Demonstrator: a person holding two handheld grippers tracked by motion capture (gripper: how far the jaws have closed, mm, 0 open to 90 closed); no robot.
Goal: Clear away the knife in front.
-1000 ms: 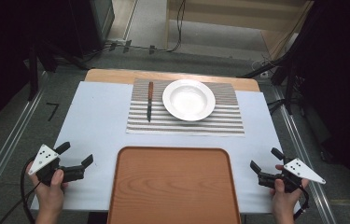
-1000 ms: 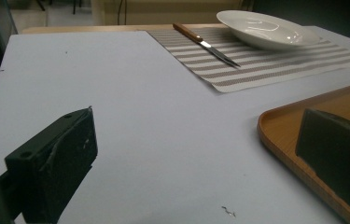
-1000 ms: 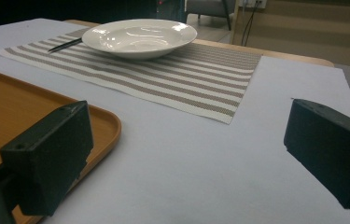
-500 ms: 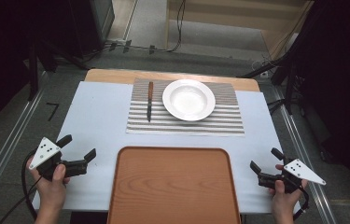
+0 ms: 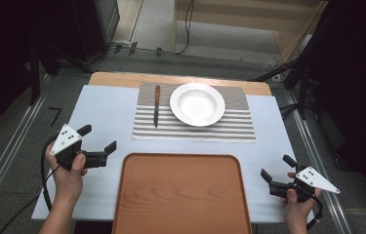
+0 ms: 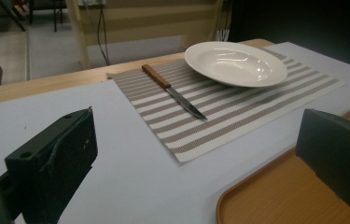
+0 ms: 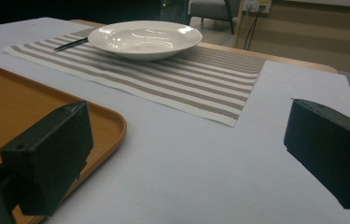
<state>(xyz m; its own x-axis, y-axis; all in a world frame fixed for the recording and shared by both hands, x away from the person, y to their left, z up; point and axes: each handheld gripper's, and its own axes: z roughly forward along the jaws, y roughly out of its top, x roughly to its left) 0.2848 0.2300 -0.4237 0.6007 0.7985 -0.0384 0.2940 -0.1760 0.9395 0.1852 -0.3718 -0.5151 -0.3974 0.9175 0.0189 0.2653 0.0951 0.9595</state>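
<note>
Both grippers wide open; L gripper, R gripper empty.

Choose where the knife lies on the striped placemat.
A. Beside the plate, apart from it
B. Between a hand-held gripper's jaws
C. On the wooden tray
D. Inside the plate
A: the knife lies flat on the striped placemat beside the plate, a gap between them.

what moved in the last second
The left claw moved forward and inward, toward the knife, open and empty. The right claw stayed put, also open. Knife, plate, mat and tray lie as before.
</note>
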